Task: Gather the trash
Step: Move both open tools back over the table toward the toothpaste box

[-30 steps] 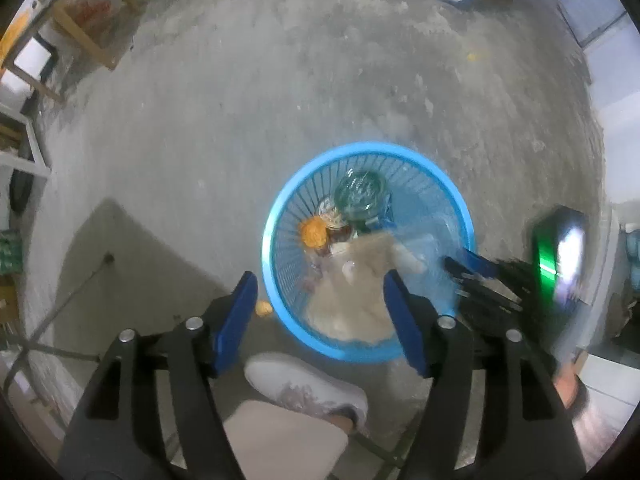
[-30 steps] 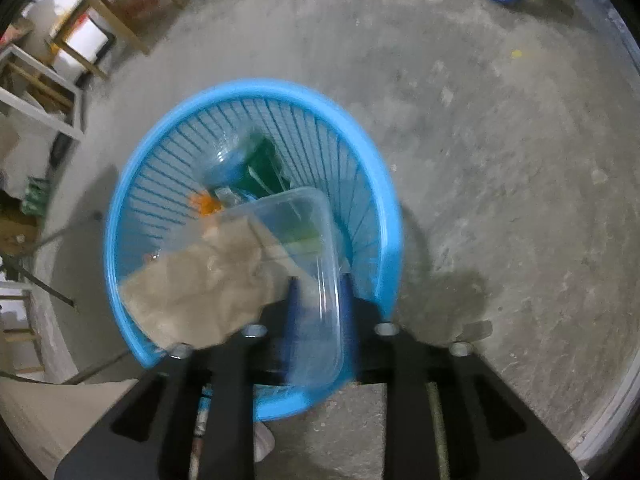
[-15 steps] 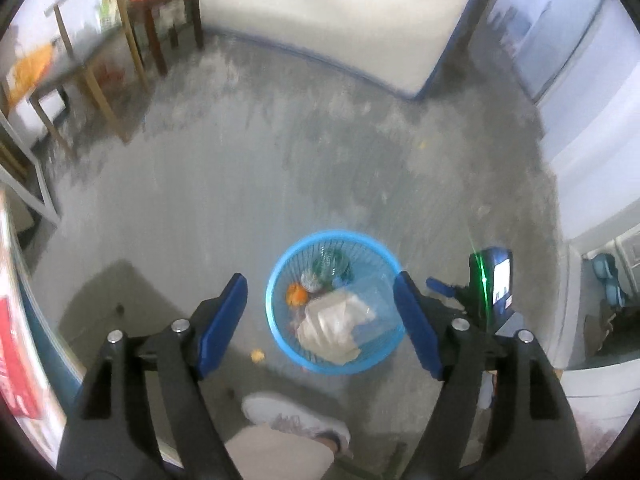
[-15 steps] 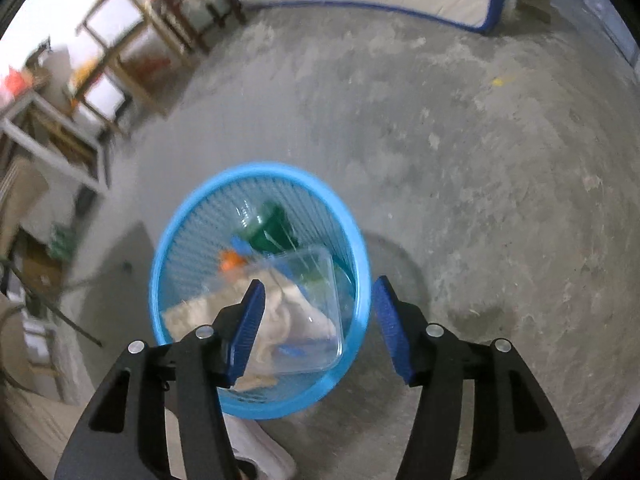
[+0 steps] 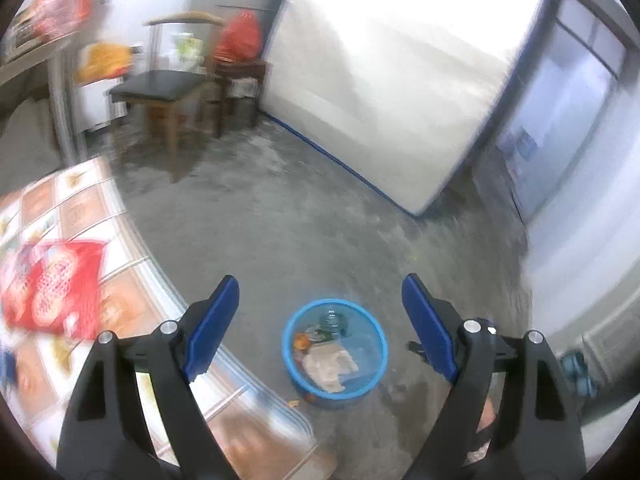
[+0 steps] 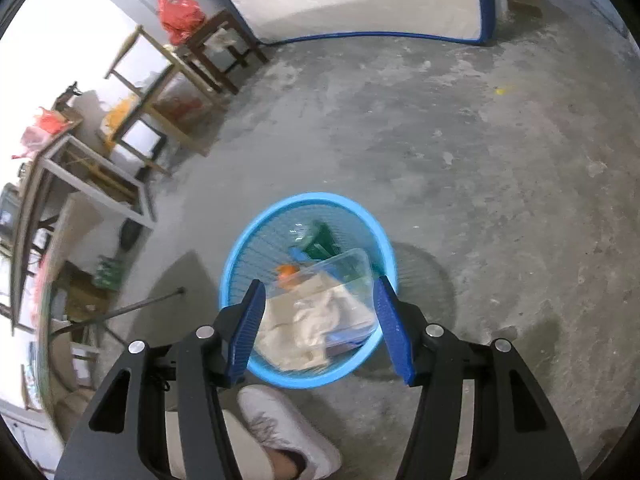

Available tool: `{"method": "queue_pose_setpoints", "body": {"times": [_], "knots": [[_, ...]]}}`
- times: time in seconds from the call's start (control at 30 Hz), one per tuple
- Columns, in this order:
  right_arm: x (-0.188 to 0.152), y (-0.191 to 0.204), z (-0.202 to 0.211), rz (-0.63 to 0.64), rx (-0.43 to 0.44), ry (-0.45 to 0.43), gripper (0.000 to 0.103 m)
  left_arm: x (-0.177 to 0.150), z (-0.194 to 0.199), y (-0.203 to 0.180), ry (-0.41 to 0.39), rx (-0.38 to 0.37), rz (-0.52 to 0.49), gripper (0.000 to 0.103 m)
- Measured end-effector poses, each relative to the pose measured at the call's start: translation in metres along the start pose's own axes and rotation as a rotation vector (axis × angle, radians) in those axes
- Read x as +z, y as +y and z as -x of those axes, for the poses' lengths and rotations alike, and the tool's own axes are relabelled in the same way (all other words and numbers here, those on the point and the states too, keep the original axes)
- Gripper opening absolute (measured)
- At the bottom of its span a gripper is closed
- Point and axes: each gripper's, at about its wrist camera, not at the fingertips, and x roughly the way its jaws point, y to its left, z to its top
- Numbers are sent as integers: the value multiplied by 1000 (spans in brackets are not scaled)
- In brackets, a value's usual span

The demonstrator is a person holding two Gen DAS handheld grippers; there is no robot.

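Note:
A blue plastic waste basket (image 6: 240, 248) stands on the concrete floor. It holds crumpled beige paper (image 6: 308, 320), a clear plastic container (image 6: 344, 264), a green item (image 6: 320, 238) and an orange scrap (image 6: 288, 270). The basket also shows far below in the left wrist view (image 5: 290, 334). My right gripper (image 6: 320, 320) is open and empty above the basket. My left gripper (image 5: 320, 320) is open and empty, high above the floor.
A table with a patterned cloth (image 5: 132, 308) and a red packet (image 5: 52, 288) lies at the left. Wooden chairs (image 5: 160, 96) and stools stand at the back. A white-shoed foot (image 6: 288, 436) is beside the basket. A small orange scrap (image 5: 294, 403) lies on the floor.
Both grippers have risen away from the basket. The right gripper opened and let go of the clear container, which now lies in the basket. The left view tilted up toward the room.

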Motion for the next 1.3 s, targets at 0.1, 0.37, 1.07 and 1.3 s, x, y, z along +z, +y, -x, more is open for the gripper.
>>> {"method": "queue_pose_setpoints", "body": {"times": [0.1, 0.37, 1.07, 1.3], "knots": [[2, 13, 19, 25, 28, -12, 55, -28, 44, 40, -43, 72, 86, 80], [16, 71, 66, 98, 116, -58, 62, -128, 154, 141, -149, 343, 375, 80], [-63, 352, 58, 667, 316, 172, 78, -230, 198, 213, -137, 630, 528, 88], [-96, 459, 41, 1018, 344, 185, 88, -207, 206, 252, -213, 519, 587, 91]]}}
